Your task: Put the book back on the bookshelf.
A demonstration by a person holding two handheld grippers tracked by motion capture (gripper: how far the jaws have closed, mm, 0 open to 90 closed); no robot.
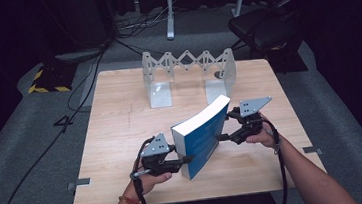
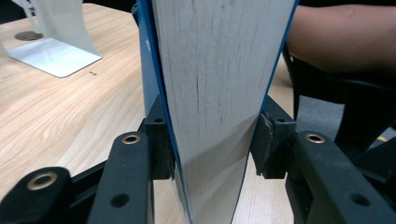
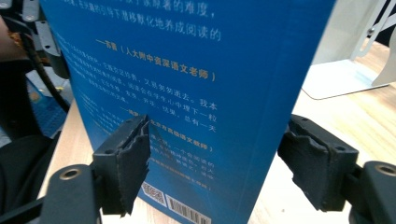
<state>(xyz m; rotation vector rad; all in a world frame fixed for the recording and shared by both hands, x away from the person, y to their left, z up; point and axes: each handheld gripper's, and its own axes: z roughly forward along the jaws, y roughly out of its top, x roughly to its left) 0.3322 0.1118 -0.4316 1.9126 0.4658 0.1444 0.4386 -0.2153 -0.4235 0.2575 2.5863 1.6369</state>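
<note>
A thick blue book (image 1: pixel 203 137) stands on edge near the middle of the tabletop (image 1: pixel 122 138), tilted, its page block facing up and toward the near side. The left tongs (image 1: pixel 187 159) pinch the near lower end of the book: in the left gripper view both pads press the covers on either side of the page edge (image 2: pixel 210 93). The right tongs (image 1: pixel 221 128) stand spread at the book's far right face; in the right gripper view the pads sit apart in front of the printed back cover (image 3: pixel 187 93), pressing nothing. An expanding white book rack (image 1: pixel 189 73) stands at the far side of the tabletop, well apart from the book, its bay vacant.

Step in hand, as judged: steadying the book upright, with one grip, ahead of shelving. The next move likely calls for the right tongs to close on the book or support it, then a carry toward the far rack, keeping the book vertical to slide between the rack's end plates.
</note>
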